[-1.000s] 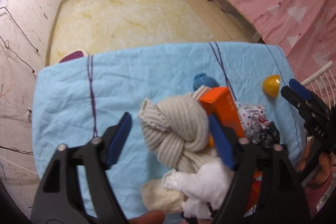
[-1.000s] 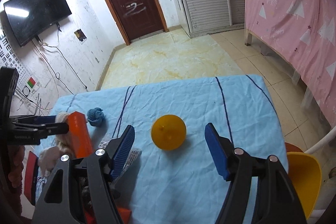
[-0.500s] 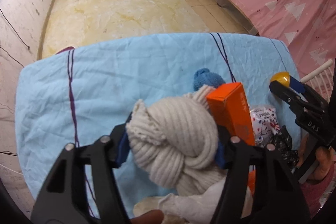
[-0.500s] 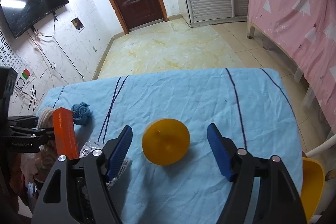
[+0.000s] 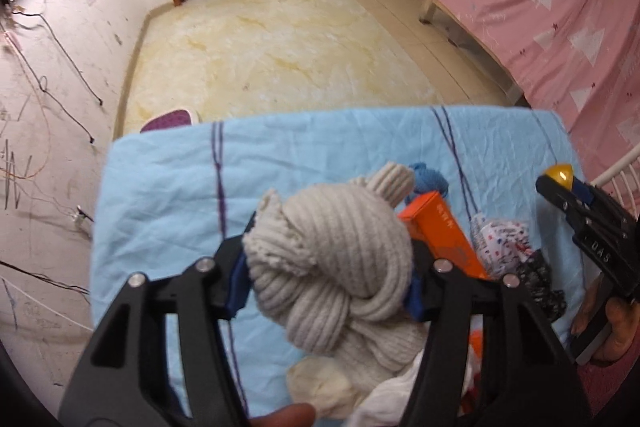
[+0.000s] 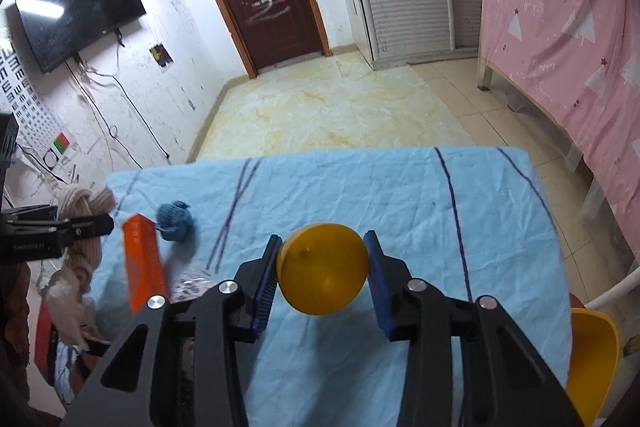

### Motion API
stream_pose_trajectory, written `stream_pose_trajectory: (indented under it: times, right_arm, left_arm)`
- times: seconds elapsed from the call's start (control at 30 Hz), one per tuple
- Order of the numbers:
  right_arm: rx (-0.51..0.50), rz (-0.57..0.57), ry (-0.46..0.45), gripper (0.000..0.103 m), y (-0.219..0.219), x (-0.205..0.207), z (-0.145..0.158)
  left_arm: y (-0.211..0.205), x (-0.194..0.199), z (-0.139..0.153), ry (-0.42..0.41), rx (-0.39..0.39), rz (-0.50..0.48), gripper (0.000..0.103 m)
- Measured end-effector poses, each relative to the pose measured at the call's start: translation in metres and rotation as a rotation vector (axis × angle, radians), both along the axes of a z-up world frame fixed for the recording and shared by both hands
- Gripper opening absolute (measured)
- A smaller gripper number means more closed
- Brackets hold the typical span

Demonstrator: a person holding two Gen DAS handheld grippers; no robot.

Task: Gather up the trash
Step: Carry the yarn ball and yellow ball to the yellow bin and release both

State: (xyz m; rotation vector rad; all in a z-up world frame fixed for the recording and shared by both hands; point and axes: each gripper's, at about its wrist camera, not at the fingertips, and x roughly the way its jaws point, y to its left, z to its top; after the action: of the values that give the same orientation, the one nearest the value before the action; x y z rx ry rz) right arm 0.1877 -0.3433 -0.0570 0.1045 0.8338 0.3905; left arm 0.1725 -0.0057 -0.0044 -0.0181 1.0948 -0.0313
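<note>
Beige knotted cloth (image 5: 332,259) clamped in left tool (image 5: 326,281) | yellow ball (image 6: 322,269) clamped in right tool (image 6: 322,281)

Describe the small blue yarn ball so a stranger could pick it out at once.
Start at the light blue tablecloth. On its left side stands an orange box, and the blue yarn ball lies just beyond its far end. It is the only blue, fuzzy thing, far smaller than the beige yarn bundle nearby.

Left gripper (image 5: 326,275) clamped, blue pads pressing a held bundle. Right gripper (image 6: 322,273) at 3 o'clock, pads pinching tight.
</note>
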Motion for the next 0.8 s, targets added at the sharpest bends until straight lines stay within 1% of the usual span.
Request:
stream_pose_trajectory:
  times: [0.17,0.27,0.37,0.5,0.7,0.8]
  right_arm:
    - [0.028,-0.020,-0.057,0.035,-0.021,-0.020,0.021]
    - [0.041,-0.046,-0.105,0.035,-0.041,-0.038,0.037]
    - [0.051,-0.077,-0.143,0.035,-0.061,-0.054,0.052]
    - [0.055,-0.150,-0.183,0.035,-0.104,-0.074,0.065]
    - [0.070,-0.267,-0.214,0.035,-0.170,-0.105,0.069]
    - [0.074,-0.327,-0.225,0.035,-0.202,-0.120,0.068]
  left_arm:
    - [-0.010,-0.009,0.037,-0.081,-0.005,-0.005,0.057]
    - [-0.029,-0.013,0.055,-0.124,-0.030,-0.032,0.057]
    - [-0.063,-0.015,0.069,-0.151,-0.068,-0.076,0.057]
    - [-0.117,-0.014,0.070,-0.158,-0.091,-0.142,0.057]
    - [-0.211,-0.018,0.056,-0.113,-0.140,-0.286,0.057]
    - [-0.250,-0.026,0.046,-0.094,-0.144,-0.350,0.057]
